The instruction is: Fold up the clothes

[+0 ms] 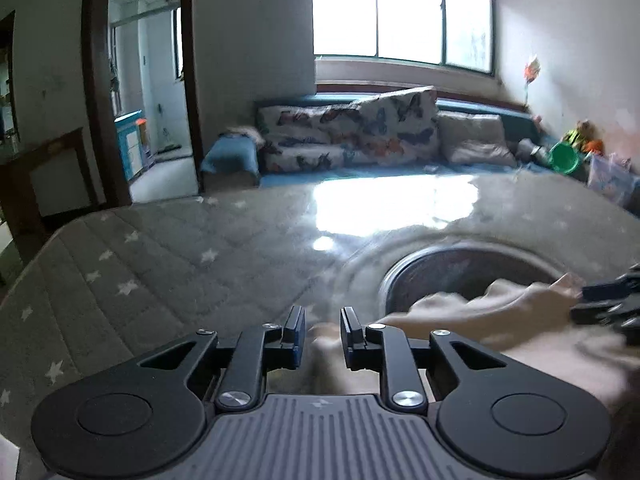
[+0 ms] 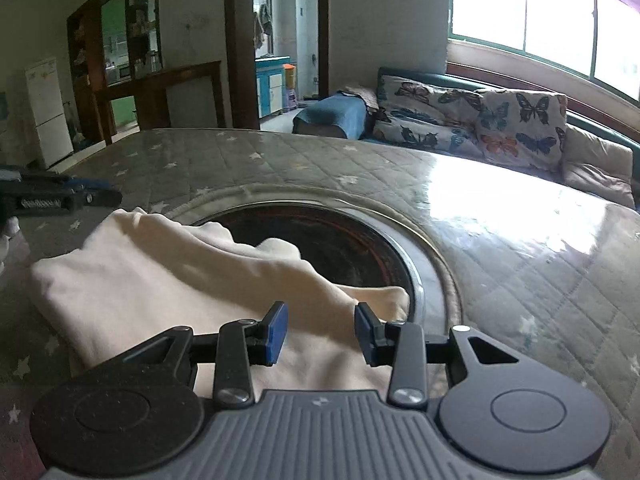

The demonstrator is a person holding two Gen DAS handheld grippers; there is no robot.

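Cream garment [image 2: 168, 276] lies part-folded on tabletop [image 2: 500, 240], draping over its round inset. Both grippers, left [image 1: 322, 334] and right [image 2: 322, 330], agape, empty. Mid-fold; next: pinch an edge.

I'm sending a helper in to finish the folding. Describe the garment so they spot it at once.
Find the big table covered in grey quilted cloth with white stars, with a round dark opening in its middle. The garment lies at the near left edge of that opening, partly draped over its rim. It is the only plain cream cloth there, unlike the butterfly-print cushions behind.
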